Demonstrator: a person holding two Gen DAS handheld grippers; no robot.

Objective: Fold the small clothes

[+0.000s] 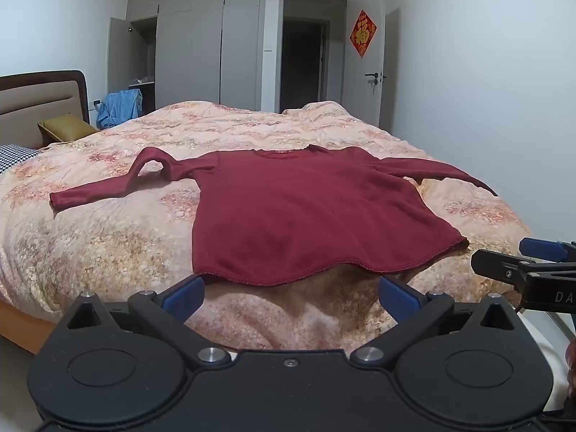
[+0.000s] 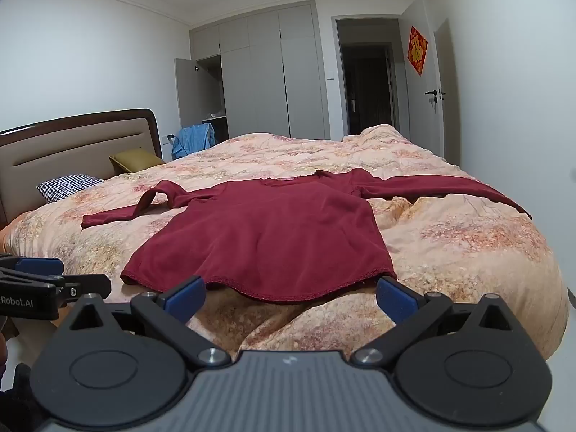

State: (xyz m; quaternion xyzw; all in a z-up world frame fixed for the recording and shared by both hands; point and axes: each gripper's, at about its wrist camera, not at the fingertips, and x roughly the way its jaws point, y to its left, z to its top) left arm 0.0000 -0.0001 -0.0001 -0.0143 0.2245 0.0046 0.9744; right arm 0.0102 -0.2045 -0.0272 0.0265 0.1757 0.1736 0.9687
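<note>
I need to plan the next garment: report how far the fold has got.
Done: the red top is spread flat on the quilt, one sleeve kinked. In hand: nothing; left gripper and right gripper are open short of the hem. Left: every fold.

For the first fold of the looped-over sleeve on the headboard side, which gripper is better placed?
Left, probably. The left gripper hangs open before the shirt's hem, nearer the looped sleeve. The right gripper, also open, sits toward the straight sleeve, so it would have to cross the shirt.

Even, soft indoor light, sharp focus, strong fisheye bending and dark corners.
</note>
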